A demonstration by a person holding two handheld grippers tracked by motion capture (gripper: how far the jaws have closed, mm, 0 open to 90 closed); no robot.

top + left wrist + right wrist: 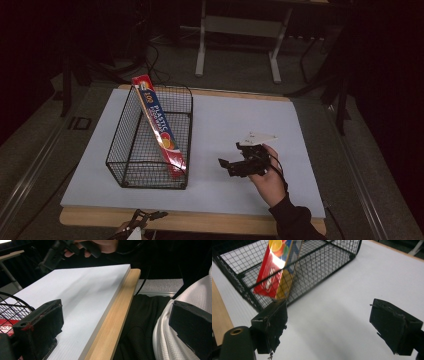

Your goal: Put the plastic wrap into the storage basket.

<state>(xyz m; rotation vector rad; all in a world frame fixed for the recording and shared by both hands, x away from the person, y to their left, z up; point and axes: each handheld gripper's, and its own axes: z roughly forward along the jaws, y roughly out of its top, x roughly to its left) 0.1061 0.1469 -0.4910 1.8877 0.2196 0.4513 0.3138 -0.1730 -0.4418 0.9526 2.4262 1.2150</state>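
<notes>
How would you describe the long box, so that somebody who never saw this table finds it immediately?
Start from the white table and find the black wire basket on its left part. The long box stands tilted inside it, its top end sticking out above the far rim. It is the sole colourful thing there: red and blue, with fruit pictures and the word PLASTIC.

A black wire-grid basket [131, 165] is holding a red-and-blue box [159, 125] printed with orange fruit; the counter [240, 125] is showing white, wood-edged.

Black wire-mesh basket [131, 150]; glossy printed cardboard box [159, 125]; matt white board [240, 125] on the wood-edged bench [117, 322].
</notes>
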